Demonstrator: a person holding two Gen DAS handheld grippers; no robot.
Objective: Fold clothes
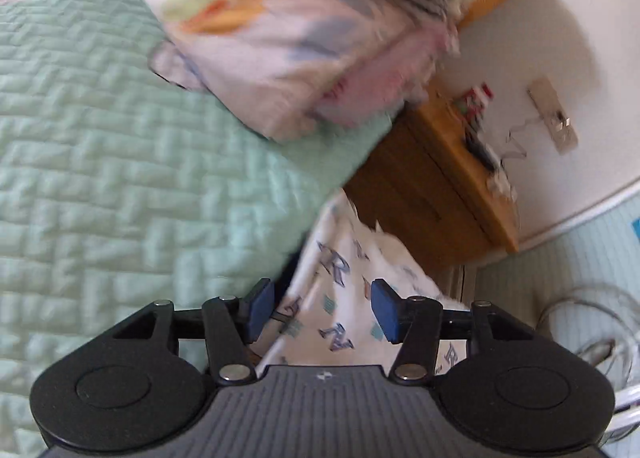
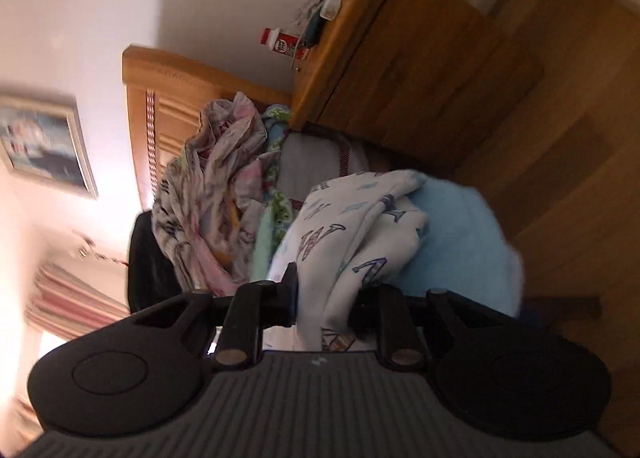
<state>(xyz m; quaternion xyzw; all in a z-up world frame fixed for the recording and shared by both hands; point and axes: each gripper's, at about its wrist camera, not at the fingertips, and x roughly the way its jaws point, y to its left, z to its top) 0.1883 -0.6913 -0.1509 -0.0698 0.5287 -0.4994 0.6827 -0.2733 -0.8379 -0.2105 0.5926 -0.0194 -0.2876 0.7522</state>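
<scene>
A white garment printed with blue letters [image 1: 340, 258] hangs off the edge of the mint quilted bed [image 1: 120, 138], below and between the blue pads of my left gripper [image 1: 323, 310]. Those pads stand wide apart and do not press on it. In the right wrist view the same white lettered garment [image 2: 360, 218] bunches through my right gripper [image 2: 326, 298], filling the narrow gap between the black fingers and draping over the right one. A pale blue fluffy cloth [image 2: 460, 238] lies just behind it.
A folded floral stack [image 1: 280, 38] with a striped piece on top sits on the quilt. A rumpled clothes pile [image 2: 216, 198] leans by the wooden headboard [image 2: 168, 98]. A wooden nightstand [image 1: 420, 186] with small items stands beside the bed. Cables lie on the floor [image 1: 592, 338].
</scene>
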